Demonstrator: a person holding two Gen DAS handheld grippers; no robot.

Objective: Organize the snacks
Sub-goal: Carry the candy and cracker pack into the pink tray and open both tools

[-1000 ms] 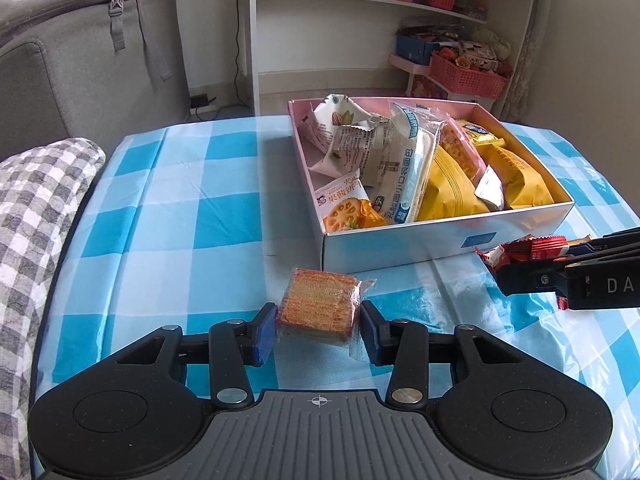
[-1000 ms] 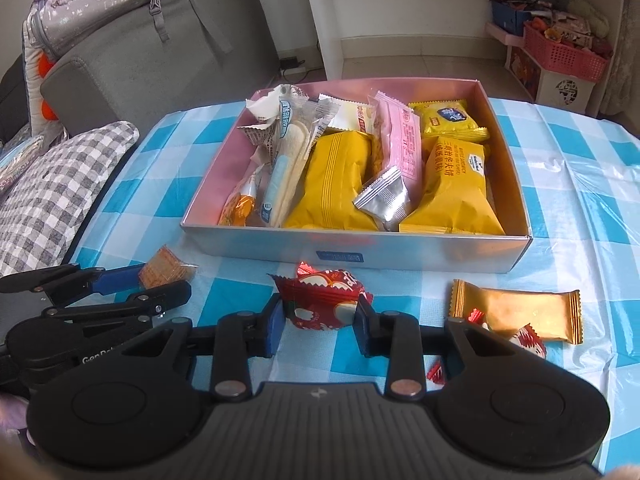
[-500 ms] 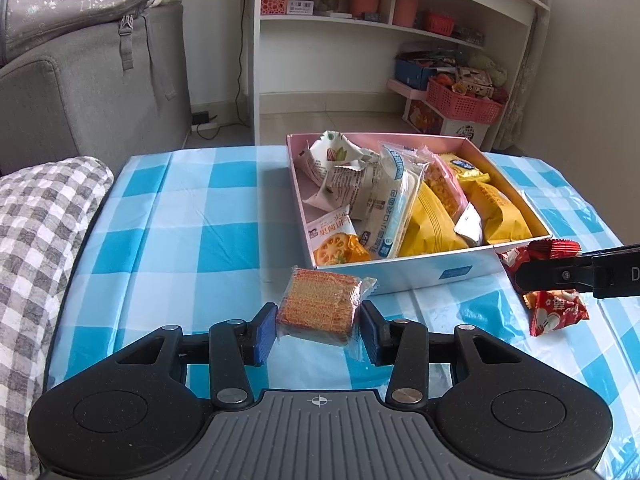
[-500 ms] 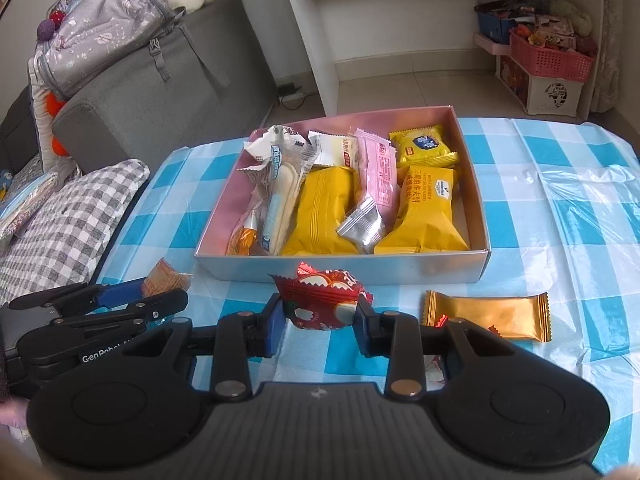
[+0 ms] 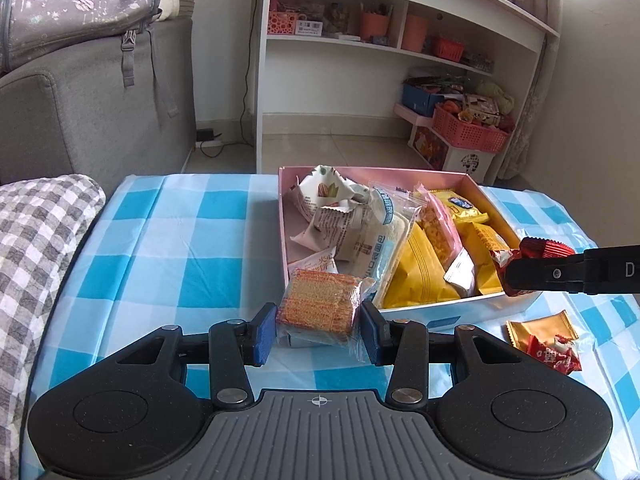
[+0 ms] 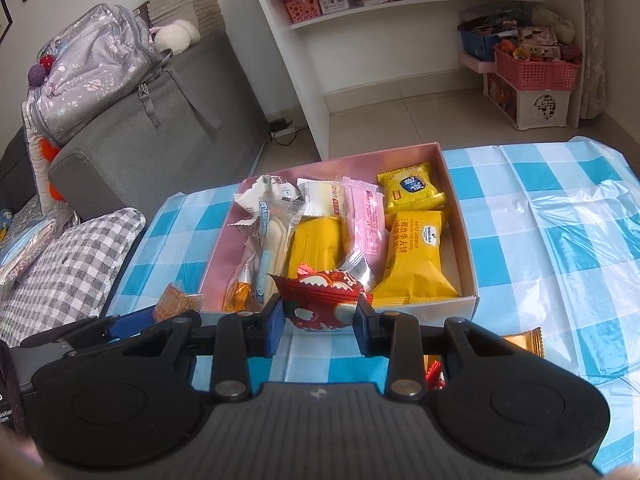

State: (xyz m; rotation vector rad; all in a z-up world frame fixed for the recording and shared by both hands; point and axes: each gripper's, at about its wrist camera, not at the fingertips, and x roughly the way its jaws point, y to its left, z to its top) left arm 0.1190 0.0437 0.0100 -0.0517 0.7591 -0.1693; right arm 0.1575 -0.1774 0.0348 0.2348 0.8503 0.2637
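My left gripper (image 5: 319, 334) is shut on a clear-wrapped orange cracker pack (image 5: 320, 306), held above the table at the near left corner of the pink snack box (image 5: 460, 309). My right gripper (image 6: 320, 326) is shut on a red snack packet (image 6: 320, 296), held over the box's near wall (image 6: 460, 305). In the left wrist view the red packet (image 5: 520, 250) and right gripper arm hang over the box's right side. The box holds several packets, yellow, pink and white.
An orange packet (image 5: 540, 330) and a red packet (image 5: 554, 354) lie on the blue checked tablecloth (image 5: 192, 240) right of the box. A grey checked cushion (image 5: 36, 232) lies at the left. A sofa and white shelves stand behind.
Both grippers have risen with their packets and moved toward the box. The red packet now hangs over the box's near edge; the cracker pack is at its left corner.
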